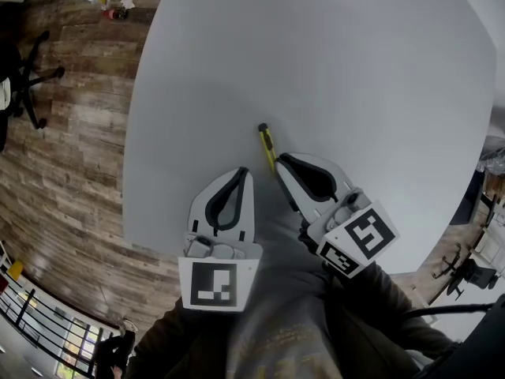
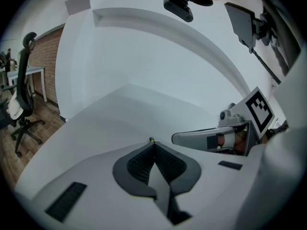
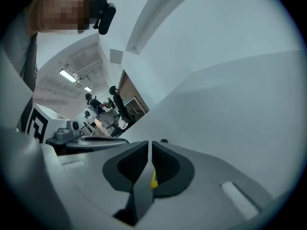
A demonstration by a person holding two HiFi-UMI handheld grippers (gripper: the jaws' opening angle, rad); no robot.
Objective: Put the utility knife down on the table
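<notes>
The utility knife, yellow with a black tip, points away from me over the grey table. Its rear end runs in under the tip of my right gripper. In the right gripper view those jaws stand a thin slit apart, a sliver of the yellow knife shows in the slit, and the black knife tip pokes out just beyond them. My left gripper sits beside it to the left, shut with nothing in it. I cannot tell whether the knife touches the table.
The table edge curves along the left, with wood floor beyond it. An office chair stands on that floor at the far left. My sleeves and torso fill the bottom of the head view.
</notes>
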